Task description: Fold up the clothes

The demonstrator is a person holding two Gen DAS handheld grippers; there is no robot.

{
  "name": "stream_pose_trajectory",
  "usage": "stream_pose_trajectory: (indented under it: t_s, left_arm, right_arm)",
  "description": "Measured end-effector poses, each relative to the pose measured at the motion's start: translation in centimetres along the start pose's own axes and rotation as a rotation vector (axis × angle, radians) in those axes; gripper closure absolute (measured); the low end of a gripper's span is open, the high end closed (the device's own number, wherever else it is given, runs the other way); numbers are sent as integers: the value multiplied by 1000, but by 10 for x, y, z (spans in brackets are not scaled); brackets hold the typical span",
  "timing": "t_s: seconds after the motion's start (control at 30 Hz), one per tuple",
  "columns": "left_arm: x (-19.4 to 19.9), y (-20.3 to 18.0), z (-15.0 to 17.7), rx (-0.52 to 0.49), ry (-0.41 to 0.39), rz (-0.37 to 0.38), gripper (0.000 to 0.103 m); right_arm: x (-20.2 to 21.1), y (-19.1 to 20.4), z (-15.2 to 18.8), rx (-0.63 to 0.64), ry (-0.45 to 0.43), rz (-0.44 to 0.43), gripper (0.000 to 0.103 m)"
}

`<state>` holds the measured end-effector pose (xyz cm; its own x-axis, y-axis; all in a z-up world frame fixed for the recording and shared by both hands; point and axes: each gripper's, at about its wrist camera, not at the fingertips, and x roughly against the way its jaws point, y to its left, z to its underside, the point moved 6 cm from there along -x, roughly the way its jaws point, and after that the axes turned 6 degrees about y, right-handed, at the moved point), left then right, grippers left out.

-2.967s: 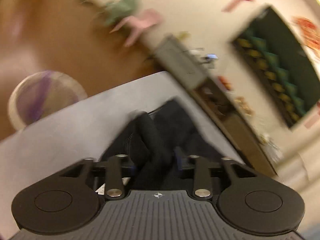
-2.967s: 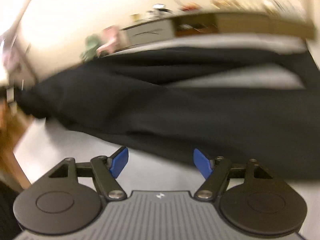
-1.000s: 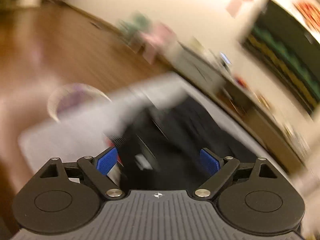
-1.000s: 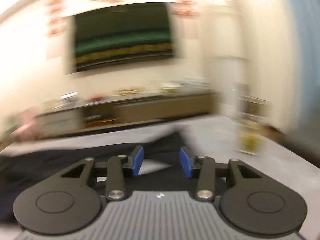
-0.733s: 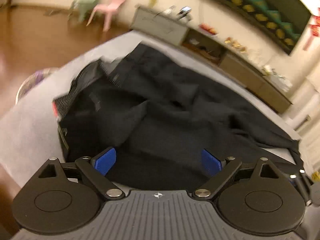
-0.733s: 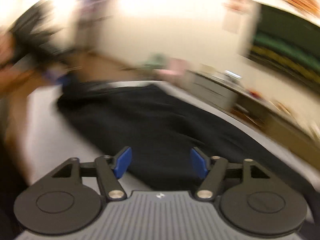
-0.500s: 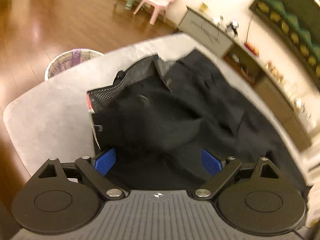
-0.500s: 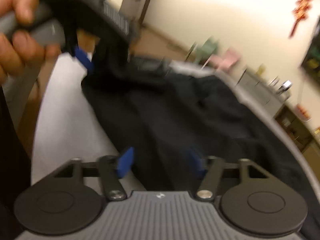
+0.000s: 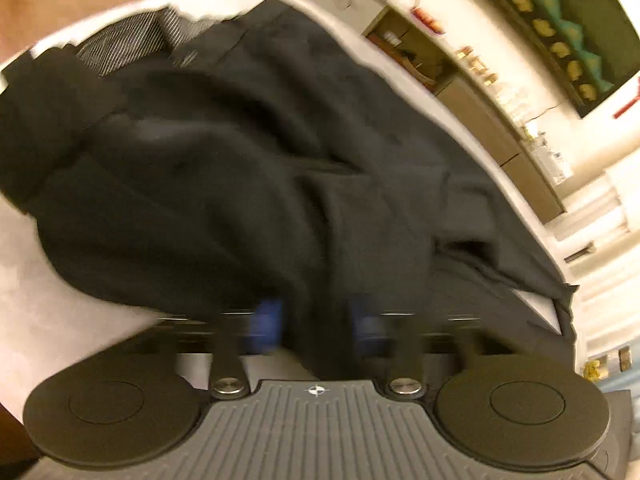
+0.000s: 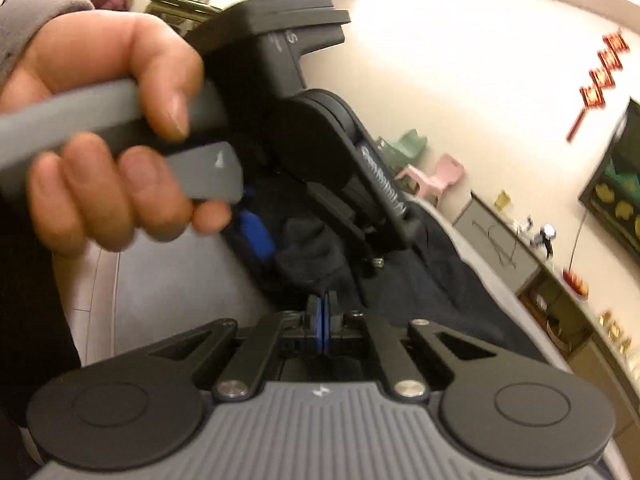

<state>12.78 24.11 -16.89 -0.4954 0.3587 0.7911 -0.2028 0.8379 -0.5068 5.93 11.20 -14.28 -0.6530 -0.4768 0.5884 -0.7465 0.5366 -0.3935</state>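
A black garment [image 9: 240, 160] lies crumpled across the pale table [image 9: 60, 320], with a mesh lining [image 9: 128, 40] showing at its far left end. My left gripper [image 9: 318, 320] is over its near edge, blurred, its blue pads narrowed onto a thick fold of the cloth. In the right wrist view a hand [image 10: 100, 160] holds the left gripper [image 10: 308, 244] just ahead, a bunch of black cloth between its fingers. My right gripper [image 10: 322, 304] is right under that bunch, pads pressed together on the hanging edge of the garment [image 10: 440, 276].
A long low cabinet [image 9: 472, 108] runs along the wall behind the table, under a dark wall board [image 9: 580, 20]. The right wrist view shows a pink chair [image 10: 440, 176] and a green chair [image 10: 412, 148] on the floor beyond the table [image 10: 168, 280].
Both grippers were open half a second ago. The left has dropped to the garment's near edge and closed on a fold; the right has swung up beside it and shut.
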Motion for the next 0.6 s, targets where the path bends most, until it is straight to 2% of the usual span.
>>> stream_pose_trajectory:
  t_s: [0.03,0.07,0.13,0.23,0.33,0.37,0.4,0.43,0.5,0.57,0.6]
  left_arm:
    - [3,2,-1,2,-13,-4,87]
    - [6,4,-3,5,-26,-7,88]
    - [9,5,-4,13,-45,3,88]
    - [11,8,-8,39,-57,21,88]
    - [16,11,-13,43,-80,24,92]
    - [16,12,-14,48,-82,26,92]
    - [16,12,-15,53,-86,29,93]
    - [14,13,-16,50,-99,31,94]
    - [15,19,-16,57,-106,19,95]
    - [13,18,-22,54,-114,7,97]
    - [11,17,-28,44,-124,-10,98]
  right_arm:
    - [8,-10,13,-40,24,22,96]
    - [17,-22,28,-84,51,47,92]
    - [37,-47,58,-171,105,98,68]
    - [67,-82,104,-302,187,175,48]
    - [98,-117,150,-432,268,251,44]
    - [108,-128,165,-476,295,277,40]
    - [112,-142,178,-476,327,300,31]
    - [113,-152,188,-456,356,305,29]
    - [113,-171,209,-413,411,309,29]
    - [106,-182,223,-379,452,254,32]
    - [104,-187,223,-380,434,215,38]
